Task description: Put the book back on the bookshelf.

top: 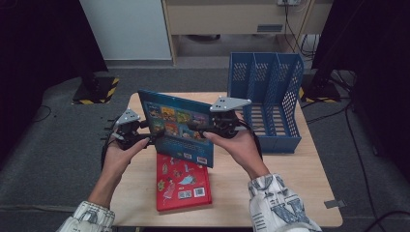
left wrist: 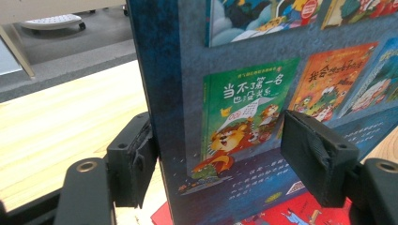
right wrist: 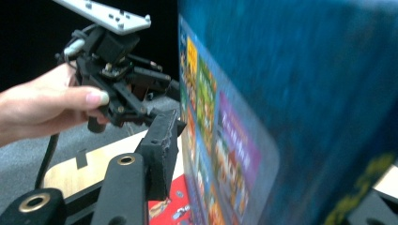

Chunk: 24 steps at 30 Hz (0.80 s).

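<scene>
A blue picture book (top: 176, 125) stands upright in the air over the table, held between both grippers. In the left gripper view its spine rests against one pad while the other pad lies on the cover (left wrist: 244, 108), so my left gripper (top: 152, 135) is shut on the book's left edge. My right gripper (top: 196, 128) reaches in from the right. In its own view one pad (right wrist: 162, 140) sits at the cover's edge and the other jaw is mostly hidden behind the blurred book (right wrist: 281, 93). A red book (top: 183, 181) lies flat below.
A blue slotted file rack (top: 268, 96) stands on the back right of the wooden table (top: 290, 179). The person's forearms come in from the bottom edge. Grey carpet, stand bases and cables surround the table.
</scene>
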Each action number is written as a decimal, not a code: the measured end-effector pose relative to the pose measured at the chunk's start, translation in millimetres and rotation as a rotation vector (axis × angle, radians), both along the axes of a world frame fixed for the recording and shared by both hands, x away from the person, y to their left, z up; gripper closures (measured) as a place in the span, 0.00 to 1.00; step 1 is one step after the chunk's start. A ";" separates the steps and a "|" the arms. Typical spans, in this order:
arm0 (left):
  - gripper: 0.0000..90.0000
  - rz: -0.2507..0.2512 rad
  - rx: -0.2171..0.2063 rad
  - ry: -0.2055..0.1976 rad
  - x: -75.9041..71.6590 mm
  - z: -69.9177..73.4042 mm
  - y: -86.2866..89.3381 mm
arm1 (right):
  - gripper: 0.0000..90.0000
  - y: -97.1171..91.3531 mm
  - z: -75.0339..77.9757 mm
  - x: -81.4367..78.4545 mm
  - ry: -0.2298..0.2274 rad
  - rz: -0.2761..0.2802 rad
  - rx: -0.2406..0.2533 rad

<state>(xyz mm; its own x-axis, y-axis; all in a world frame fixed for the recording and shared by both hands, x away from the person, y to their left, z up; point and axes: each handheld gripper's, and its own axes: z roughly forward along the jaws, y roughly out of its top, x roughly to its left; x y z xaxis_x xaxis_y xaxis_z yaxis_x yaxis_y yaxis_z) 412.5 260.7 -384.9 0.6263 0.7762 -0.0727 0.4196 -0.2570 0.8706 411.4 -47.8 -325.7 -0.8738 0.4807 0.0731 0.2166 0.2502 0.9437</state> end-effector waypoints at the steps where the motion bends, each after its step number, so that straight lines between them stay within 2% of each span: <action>1: 0.31 0.000 -0.001 -0.001 -0.3 -0.1 -0.3 | 0.57 0.3 1.2 0.4 -0.005 0.000 0.005; 11: 0.31 -0.005 0.001 -0.004 -1.9 -0.2 -1.5 | 0.65 3.5 2.4 4.3 -0.019 0.009 0.023; 16: 0.32 -0.002 -0.007 -0.003 -1.5 -1.2 -0.7 | 0.68 2.8 -2.9 6.1 -0.021 0.006 0.016; 24: 0.32 0.001 -0.004 -0.003 -1.3 -0.9 -1.5 | 0.72 -1.0 -11.5 9.4 -0.011 0.010 0.045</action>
